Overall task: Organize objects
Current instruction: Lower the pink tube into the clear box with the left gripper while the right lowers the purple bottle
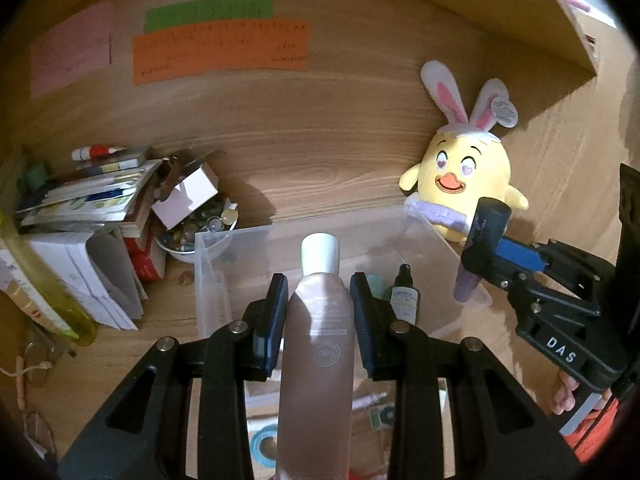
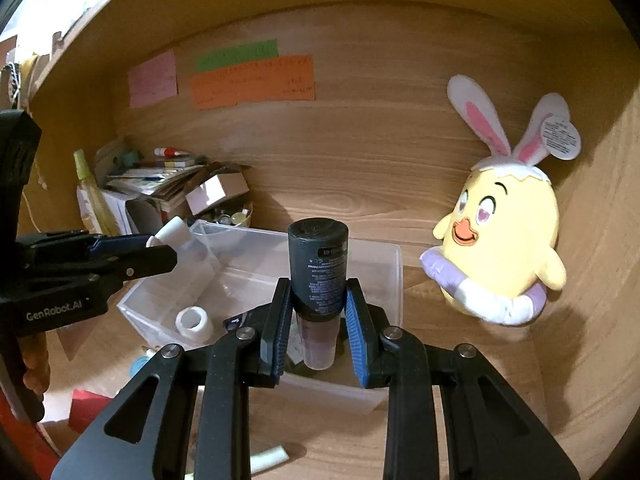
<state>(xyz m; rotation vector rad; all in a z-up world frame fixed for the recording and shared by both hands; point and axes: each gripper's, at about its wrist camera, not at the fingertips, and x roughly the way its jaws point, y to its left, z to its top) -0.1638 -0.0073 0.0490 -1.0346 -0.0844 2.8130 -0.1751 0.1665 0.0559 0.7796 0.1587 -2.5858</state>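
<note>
My left gripper (image 1: 320, 292) is shut on a tall pinkish-brown bottle (image 1: 316, 340) with a white cap, held upright over a clear plastic bin (image 1: 224, 240). My right gripper (image 2: 318, 296) is shut on a dark-capped tube (image 2: 318, 264) with a purplish body, cap upward, above the same bin (image 2: 394, 272). Each view shows the other hand's tool: the right gripper (image 1: 480, 248) with its tube (image 1: 488, 224) at the bin's right side, the left gripper (image 2: 160, 246) with the bottle's white cap (image 2: 170, 234) at its left side. A small dark dropper bottle (image 1: 404, 296) and a white roll (image 2: 195, 322) lie in the bin.
A yellow chick plush (image 2: 500, 240) with bunny ears leans against the wooden back wall at the right. At the left stand a pile of books and papers (image 1: 80, 208), a bowl of small items (image 1: 200, 232) and a yellow-green bottle (image 1: 48, 288). Coloured notes (image 1: 220, 48) stick to the wall.
</note>
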